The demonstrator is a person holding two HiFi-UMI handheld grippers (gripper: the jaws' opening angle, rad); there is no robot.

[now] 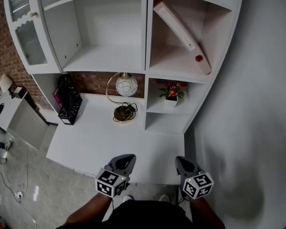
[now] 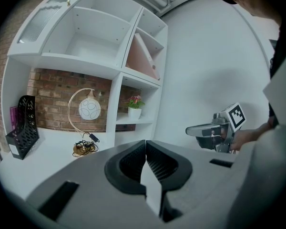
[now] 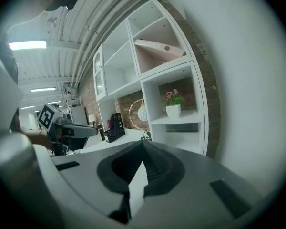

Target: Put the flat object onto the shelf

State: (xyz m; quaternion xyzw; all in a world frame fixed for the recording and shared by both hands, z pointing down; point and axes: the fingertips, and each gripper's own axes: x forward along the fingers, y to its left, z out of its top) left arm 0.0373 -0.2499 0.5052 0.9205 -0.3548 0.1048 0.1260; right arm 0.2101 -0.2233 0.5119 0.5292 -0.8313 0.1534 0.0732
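Note:
The flat object (image 1: 181,30), a pale pink board with a red dot near its lower end, leans diagonally in the upper right compartment of the white shelf unit (image 1: 146,42). It also shows in the left gripper view (image 2: 142,56) and the right gripper view (image 3: 157,49). My left gripper (image 1: 126,159) and right gripper (image 1: 182,162) hover side by side over the desk's near edge, well below and short of the shelf. Both are shut with nothing between their jaws. The left gripper's own tips (image 2: 146,142) and the right gripper's own tips (image 3: 143,142) meet in a closed seam.
On the white desk (image 1: 95,142) stand a black file holder (image 1: 69,99) at the left and a globe lamp (image 1: 127,85) with a coiled cable (image 1: 124,112) at its base. A potted flower (image 1: 171,93) sits in the lower right shelf compartment. A grey wall (image 1: 257,104) rises to the right.

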